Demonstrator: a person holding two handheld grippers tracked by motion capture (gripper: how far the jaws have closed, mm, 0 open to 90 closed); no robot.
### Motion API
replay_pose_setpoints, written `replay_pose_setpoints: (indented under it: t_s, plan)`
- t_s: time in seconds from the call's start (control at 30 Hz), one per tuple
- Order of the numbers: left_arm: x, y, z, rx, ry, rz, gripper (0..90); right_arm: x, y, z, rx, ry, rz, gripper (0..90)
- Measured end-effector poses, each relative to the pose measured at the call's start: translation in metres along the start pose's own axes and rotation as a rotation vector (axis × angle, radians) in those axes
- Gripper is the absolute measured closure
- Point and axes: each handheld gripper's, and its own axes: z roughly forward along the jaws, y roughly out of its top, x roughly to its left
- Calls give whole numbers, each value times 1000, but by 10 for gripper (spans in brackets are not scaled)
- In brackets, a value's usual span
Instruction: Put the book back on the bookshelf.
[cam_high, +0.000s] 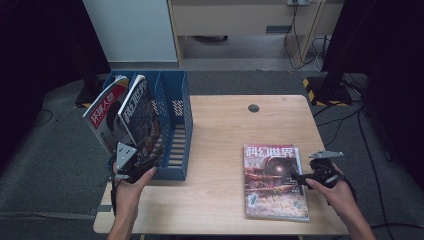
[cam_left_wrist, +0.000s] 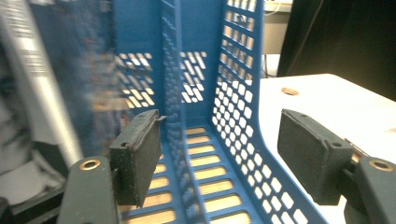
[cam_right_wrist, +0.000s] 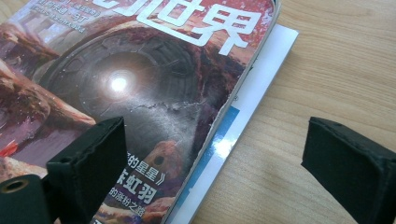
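Standing wide apart with nothing between them, the jaws of the right gripper (cam_high: 299, 176) are held at the right-hand edge of the magazine stack (cam_high: 275, 182), which lies flat near the table's (cam_high: 220, 125) front right corner with its long axis running front to back. The left gripper (cam_high: 145, 167), likewise agape and empty, is seen at the blue file rack (cam_high: 176, 125) on the left edge. A thinner white-edged magazine (cam_right_wrist: 259, 88) beneath the top one, apparently, is revealed by the right gripper view.
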Motion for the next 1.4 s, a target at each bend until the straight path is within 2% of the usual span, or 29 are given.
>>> replay_pose_setpoints:
  t_s: [0.13,0.23,0.5,0.67,0.83,1.13,1.4]
  plan:
    - [-10,2,12,17,-39,8,291,0,0,-1,-7,4,-10,60]
    - [-15,3,19,22,-49,17,285,1,1,-1,-15,8,-10,58]
    - [-36,3,41,48,-111,37,276,3,1,-1,-26,9,-19,62]
    - [-52,2,56,70,-167,60,274,3,0,-2,-29,6,-20,76]
    - [-62,1,67,91,-188,70,269,3,1,-2,-35,3,-14,98]
    - [-80,-2,77,129,-241,88,261,3,1,-2,-37,-2,-29,119]
    - [-93,-3,79,127,-284,91,256,6,2,-2,-51,-15,-36,176]
